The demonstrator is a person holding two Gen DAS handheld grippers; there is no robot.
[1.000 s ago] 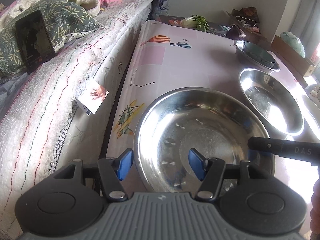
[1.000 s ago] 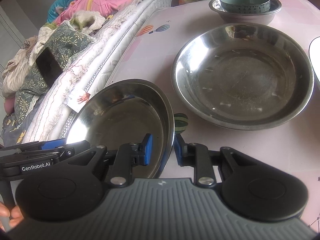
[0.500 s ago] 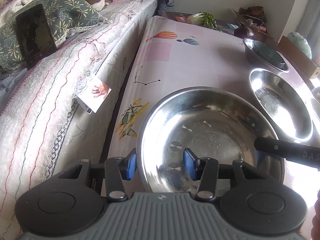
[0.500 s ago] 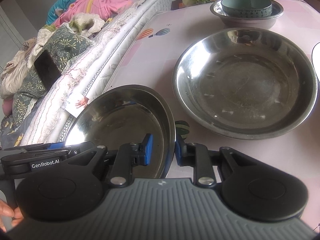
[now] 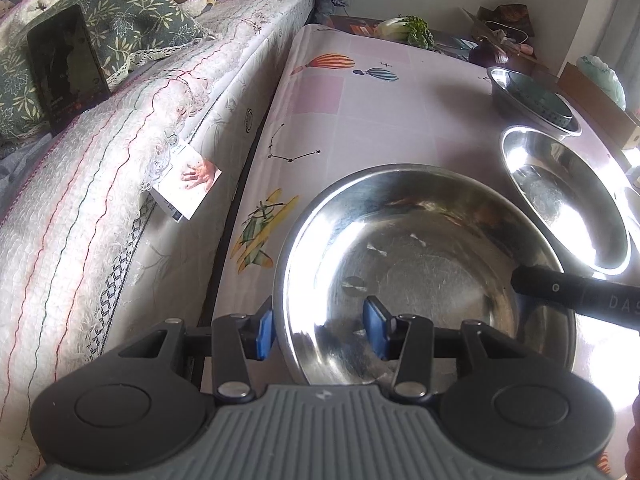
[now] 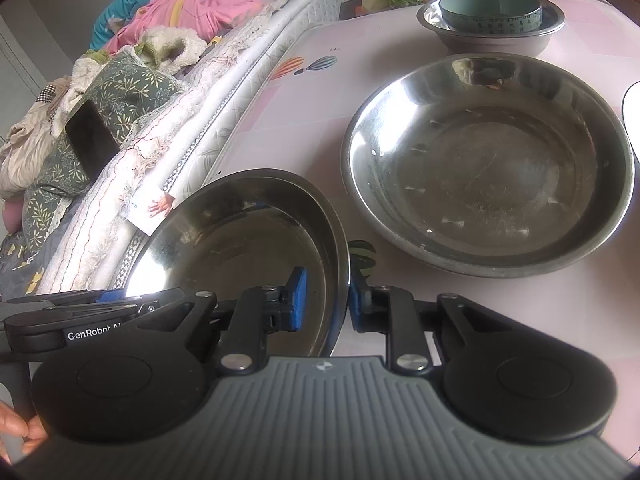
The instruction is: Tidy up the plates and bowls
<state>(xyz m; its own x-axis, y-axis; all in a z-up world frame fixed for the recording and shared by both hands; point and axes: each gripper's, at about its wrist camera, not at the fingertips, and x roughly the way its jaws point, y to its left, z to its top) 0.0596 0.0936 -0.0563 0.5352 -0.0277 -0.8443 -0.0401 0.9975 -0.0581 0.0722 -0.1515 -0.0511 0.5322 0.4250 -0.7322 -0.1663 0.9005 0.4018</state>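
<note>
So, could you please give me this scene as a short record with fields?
right tongs: shut on the rim of the near steel plate
left tongs: have just been closing, now gripping the same plate's opposite rim
large steel plate: on the table, beyond the near one, apart from it
green bowl: nested in the steel basin at the far end
</note>
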